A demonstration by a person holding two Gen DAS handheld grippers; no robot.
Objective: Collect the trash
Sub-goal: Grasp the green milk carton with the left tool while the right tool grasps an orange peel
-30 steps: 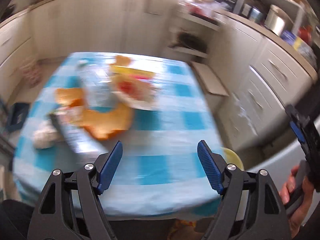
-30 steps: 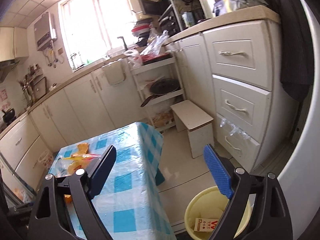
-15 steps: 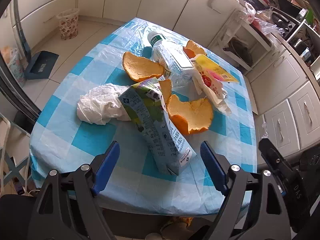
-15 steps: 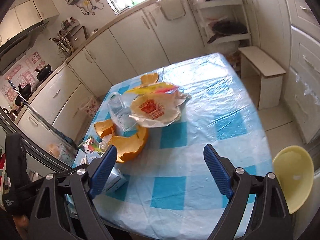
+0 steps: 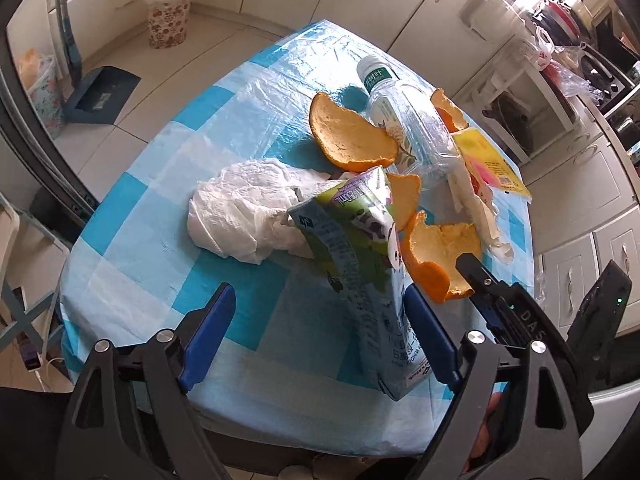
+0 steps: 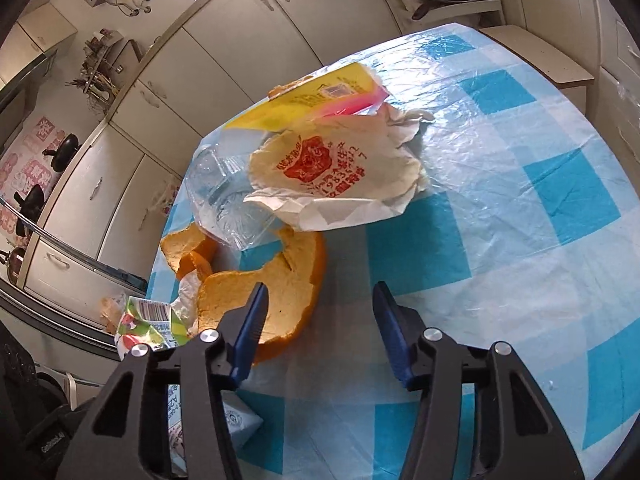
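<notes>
Trash lies on a table with a blue checked cloth (image 5: pixel 168 248). A crushed milk carton (image 5: pixel 360 264) lies nearest, its lower end just inside the right finger of my open left gripper (image 5: pixel 320 332). Beside it are a crumpled white tissue (image 5: pixel 248 216), orange peels (image 5: pixel 348 136) (image 6: pixel 276 292), a clear plastic bottle (image 5: pixel 404 120), a white printed paper bag (image 6: pixel 336 176) and a yellow wrapper (image 6: pixel 308 100). My right gripper (image 6: pixel 320 332) is open and empty; its left fingertip is over the big peel's near edge.
Kitchen cabinets (image 6: pixel 224 52) run behind the table. A floral waste basket (image 5: pixel 168 20) and a dark dustpan (image 5: pixel 104 96) stand on the tiled floor to the left. The right gripper's body (image 5: pixel 520 320) shows at the left view's right edge.
Both grippers have swung from the kitchen towards the table and moved in close over the trash. The right gripper's jaws have narrowed a little; both stay empty.
</notes>
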